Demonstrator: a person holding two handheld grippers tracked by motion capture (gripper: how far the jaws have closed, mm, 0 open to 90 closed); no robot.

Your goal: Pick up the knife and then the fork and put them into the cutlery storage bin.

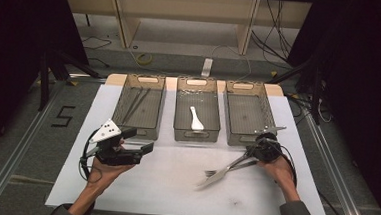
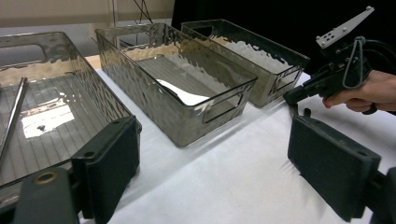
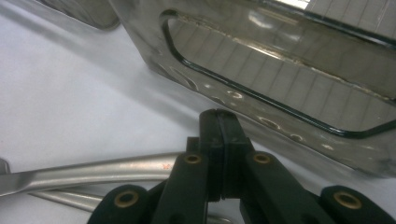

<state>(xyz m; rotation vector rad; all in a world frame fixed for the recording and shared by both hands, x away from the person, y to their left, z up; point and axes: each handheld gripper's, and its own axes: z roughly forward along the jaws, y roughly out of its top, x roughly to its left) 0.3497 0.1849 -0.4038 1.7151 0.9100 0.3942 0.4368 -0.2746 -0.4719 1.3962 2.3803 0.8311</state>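
Note:
A fork [image 1: 213, 171] and a knife [image 1: 214, 181] lie crossed on the white table cover, handles toward my right gripper [image 1: 252, 152]. In the right gripper view that gripper [image 3: 218, 116] has its jaws pressed together, and a flat metal handle [image 3: 93, 171] runs in from the left and ends at them. I cannot tell whether it is the fork's or the knife's. A second handle [image 3: 65, 198] lies just below. My left gripper [image 1: 139, 139] hovers at the left, open, its pads [image 2: 109, 163] wide apart with nothing between them.
Three smoky clear bins stand in a row at the back. The left bin [image 1: 124, 91] holds chopsticks [image 1: 136, 104], the middle bin [image 1: 196, 134] holds a white spoon [image 1: 196, 119], and the right bin [image 1: 229, 132] stands just beyond my right gripper.

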